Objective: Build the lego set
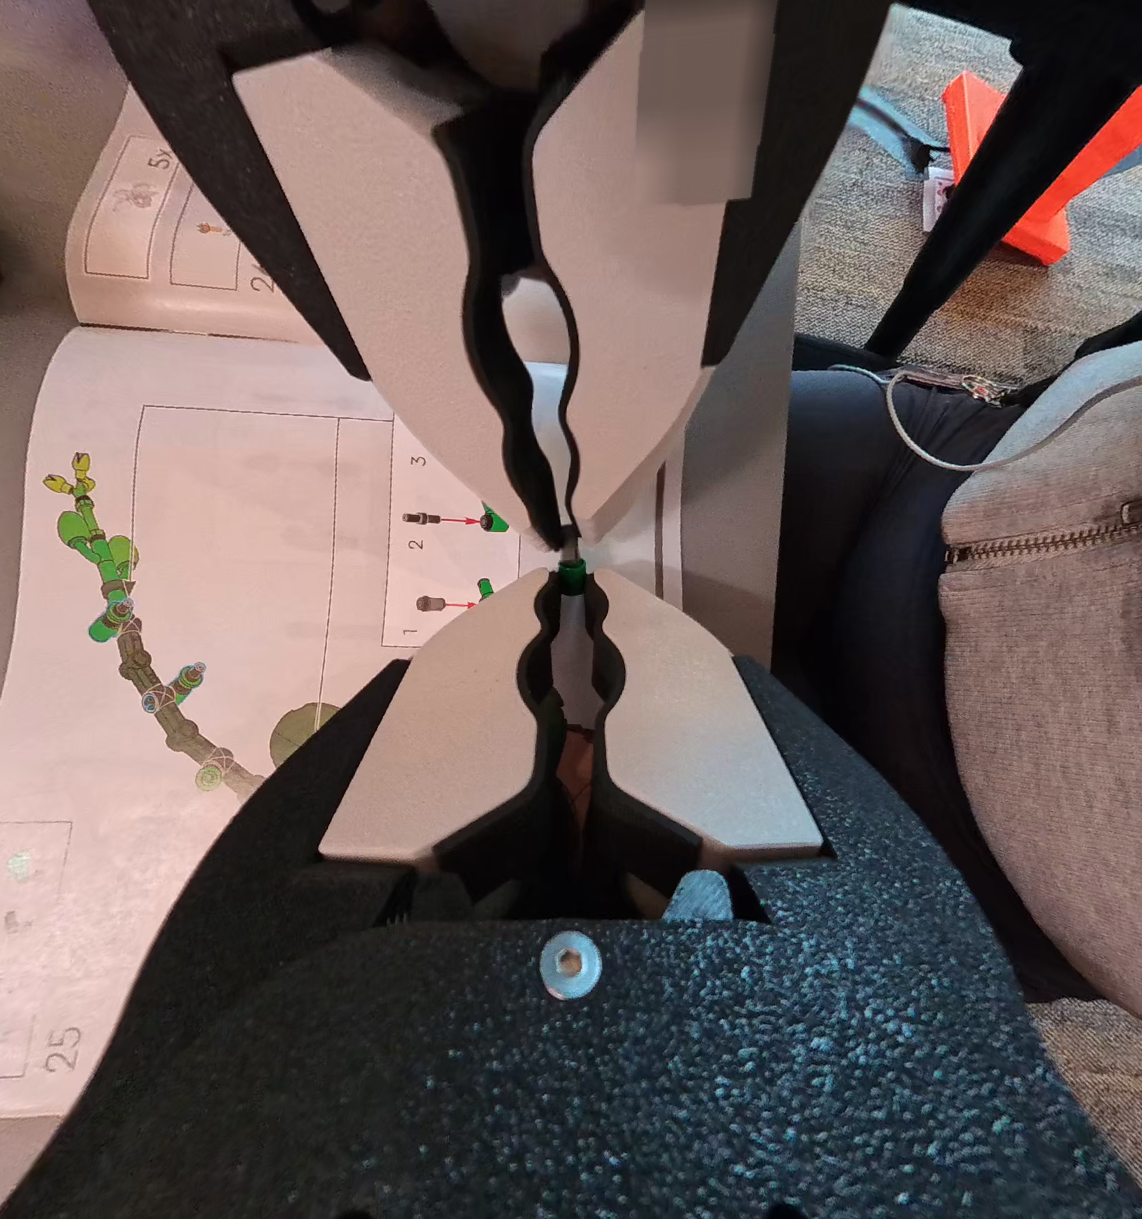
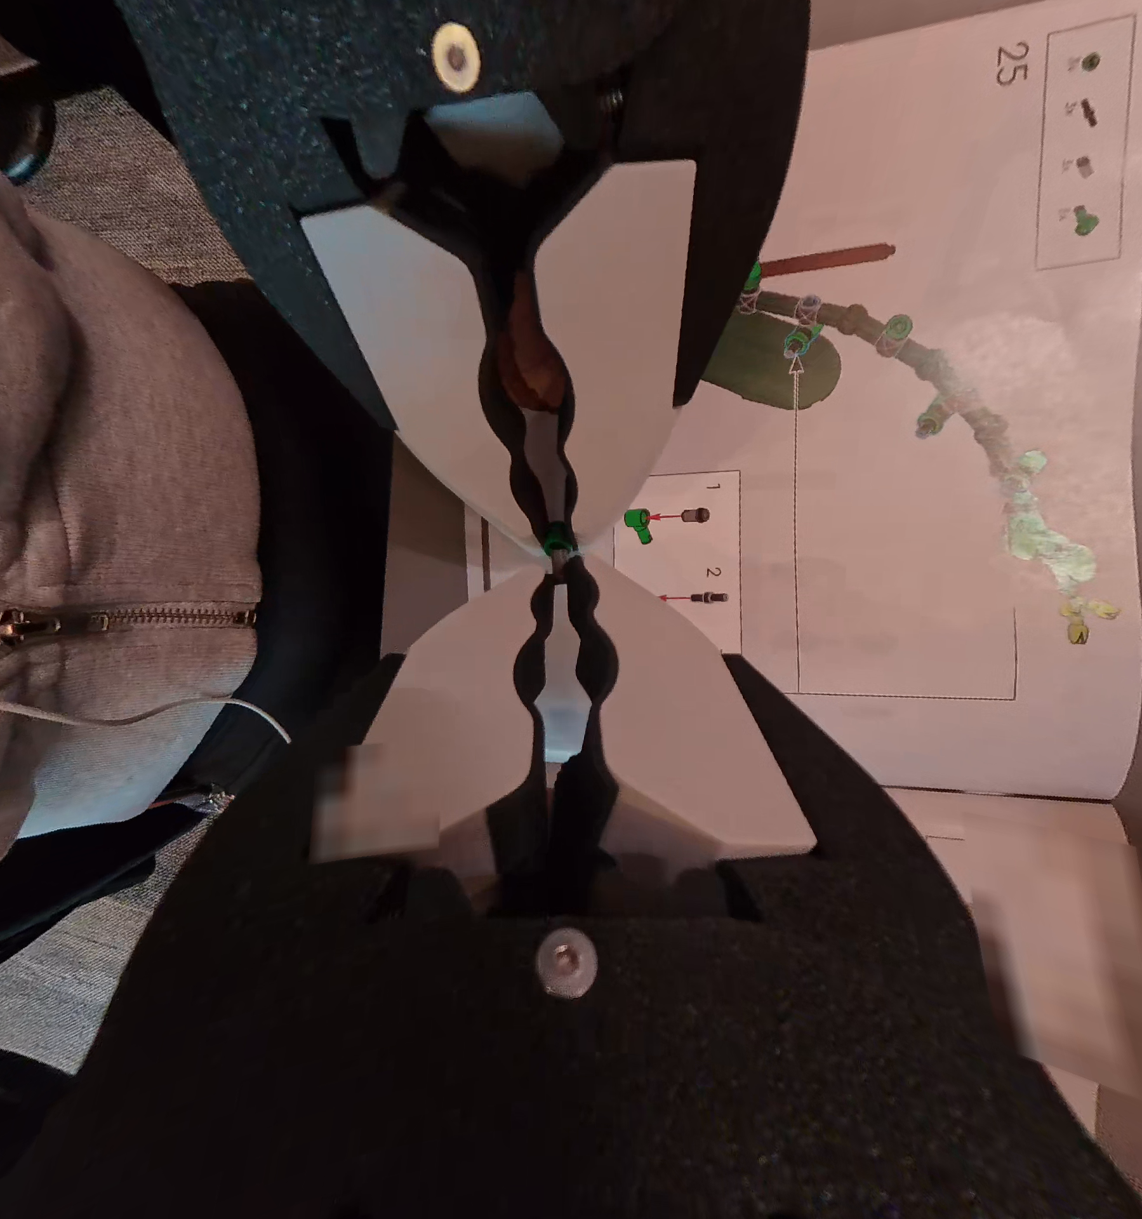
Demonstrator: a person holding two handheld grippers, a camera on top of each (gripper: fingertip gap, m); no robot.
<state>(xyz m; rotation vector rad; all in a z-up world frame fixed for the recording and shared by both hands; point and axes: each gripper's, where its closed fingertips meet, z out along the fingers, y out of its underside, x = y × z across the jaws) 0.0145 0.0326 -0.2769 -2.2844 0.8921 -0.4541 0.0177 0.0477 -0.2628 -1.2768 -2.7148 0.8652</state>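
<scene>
Booklet (image 1: 238,501) open flat under both grippers, person in grey zip jacket (image 1: 1069,593) beside it. Grippers meet tip to tip above page. Left gripper (image 1: 572,580) clenched on green sleeve (image 1: 572,577), sleeve right at its fingertips. Right gripper (image 2: 560,572) clenched on grey pin (image 2: 560,559), pin end at sleeve mouth, touching.

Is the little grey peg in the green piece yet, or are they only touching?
Nearly. Both parts are already picked up: the left gripper pinches the green piece, the right gripper pinches the grey peg. They meet tip to tip above the instruction booklet. Most of the peg still shows, so pushing it home looks left.
</scene>
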